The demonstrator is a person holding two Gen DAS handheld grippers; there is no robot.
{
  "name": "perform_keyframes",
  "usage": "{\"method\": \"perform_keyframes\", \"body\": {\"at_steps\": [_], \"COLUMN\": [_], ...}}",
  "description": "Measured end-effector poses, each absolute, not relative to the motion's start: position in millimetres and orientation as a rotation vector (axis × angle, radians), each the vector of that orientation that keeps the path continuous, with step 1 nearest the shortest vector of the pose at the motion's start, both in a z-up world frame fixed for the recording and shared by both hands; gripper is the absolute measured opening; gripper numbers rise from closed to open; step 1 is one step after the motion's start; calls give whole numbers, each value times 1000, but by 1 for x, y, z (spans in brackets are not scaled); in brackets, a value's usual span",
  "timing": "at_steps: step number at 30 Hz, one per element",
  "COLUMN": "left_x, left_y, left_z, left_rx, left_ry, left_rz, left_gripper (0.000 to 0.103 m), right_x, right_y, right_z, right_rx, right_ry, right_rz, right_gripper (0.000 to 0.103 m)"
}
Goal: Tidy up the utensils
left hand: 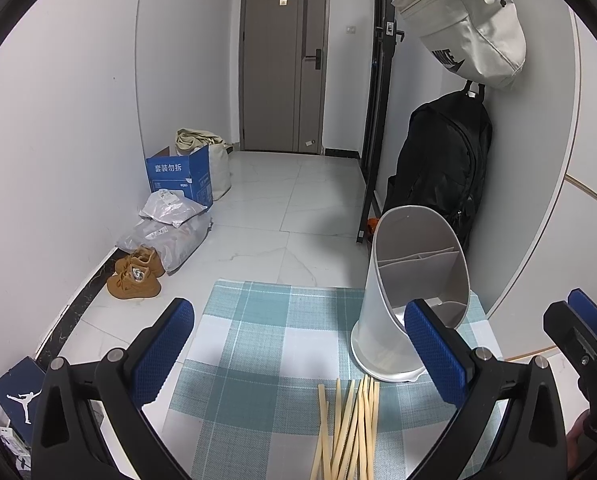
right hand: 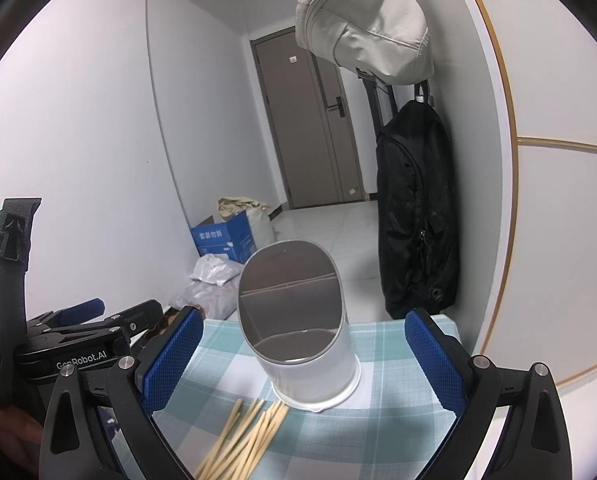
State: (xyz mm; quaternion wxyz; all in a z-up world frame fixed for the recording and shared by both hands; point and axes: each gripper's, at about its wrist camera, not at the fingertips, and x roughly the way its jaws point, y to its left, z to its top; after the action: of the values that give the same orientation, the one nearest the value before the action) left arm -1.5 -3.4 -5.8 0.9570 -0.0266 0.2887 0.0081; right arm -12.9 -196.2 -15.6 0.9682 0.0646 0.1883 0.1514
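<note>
Several pale wooden chopsticks (left hand: 348, 428) lie in a loose bundle on the checked teal cloth (left hand: 258, 344), near its front edge. Just behind them stands a white utensil holder (left hand: 390, 320) with a slanted open top and inner dividers; nothing shows inside it. My left gripper (left hand: 298, 344) is open above the cloth, the chopsticks low between its blue pads. In the right wrist view the chopsticks (right hand: 242, 440) and holder (right hand: 302, 340) sit between the blue pads of my open right gripper (right hand: 304, 354). The left gripper (right hand: 90, 320) shows there at the left edge, the right gripper (left hand: 578, 320) at the right of the left view.
The cloth covers a small table (left hand: 214, 336) beside a white wall. A black backpack (left hand: 438, 176) and a beige bag (left hand: 470, 28) hang at the right. On the floor to the left lie tan shoes (left hand: 136, 274), plastic parcels (left hand: 170, 232) and a blue box (left hand: 180, 176).
</note>
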Motion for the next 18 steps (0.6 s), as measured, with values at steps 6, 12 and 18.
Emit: {"method": "perform_keyframes", "body": {"at_steps": [6,12,18], "left_x": [1,3,6], "left_y": [-4,-3,-1], "left_z": [-8,-9,-14], "left_rx": [-58,-65,-80], "left_ry": [594,609,673], "left_rz": [14,8,-6], "left_gripper": [102,102,102], "right_x": [-13,-13,-10], "right_y": [-196,-197,-195], "right_z": [-16,-16,-18], "right_rx": [129,133,139], "right_ry": [380,386,423], "right_rz": [306,309,331], "right_gripper": [102,102,102]}}
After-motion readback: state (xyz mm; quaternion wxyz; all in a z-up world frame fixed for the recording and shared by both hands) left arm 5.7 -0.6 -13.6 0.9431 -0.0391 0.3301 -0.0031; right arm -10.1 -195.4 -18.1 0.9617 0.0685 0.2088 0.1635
